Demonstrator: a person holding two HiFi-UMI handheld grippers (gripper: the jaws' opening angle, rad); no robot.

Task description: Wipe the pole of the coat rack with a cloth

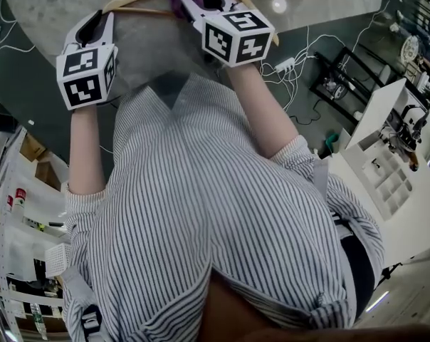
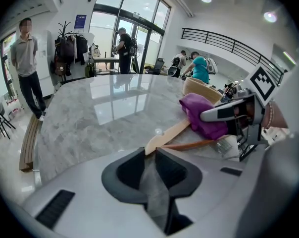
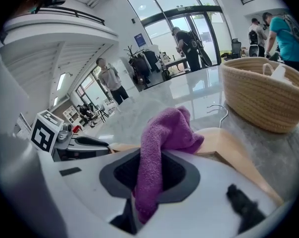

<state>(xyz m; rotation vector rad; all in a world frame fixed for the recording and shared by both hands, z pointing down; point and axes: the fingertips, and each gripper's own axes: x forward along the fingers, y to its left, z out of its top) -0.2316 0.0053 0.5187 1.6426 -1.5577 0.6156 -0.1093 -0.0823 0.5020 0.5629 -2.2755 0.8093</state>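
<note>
A wooden hanger [image 2: 172, 133] lies on the marble table [image 2: 105, 113]. My left gripper [image 2: 150, 150] is shut, its tips pinching the end of the hanger's near arm. In the head view this left gripper [image 1: 100, 20] is at the upper left, beside the hanger's end [image 1: 126, 4]. My right gripper [image 3: 149, 157] is shut on a purple cloth [image 3: 164, 133], which bunches over the hanger's middle [image 3: 228, 143]. From the left gripper view, the cloth [image 2: 204, 115] and right gripper [image 2: 228, 112] sit on the hanger's far part. The hanger's metal hook [image 3: 219, 110] points toward the basket.
A woven basket [image 3: 263, 93] stands on the table just beyond the hanger. Far off, a coat rack with dark coats [image 2: 65, 43] stands by glass doors, with people standing around. In the head view a white shelf unit [image 1: 386, 177] and cables [image 1: 293, 66] are at the right.
</note>
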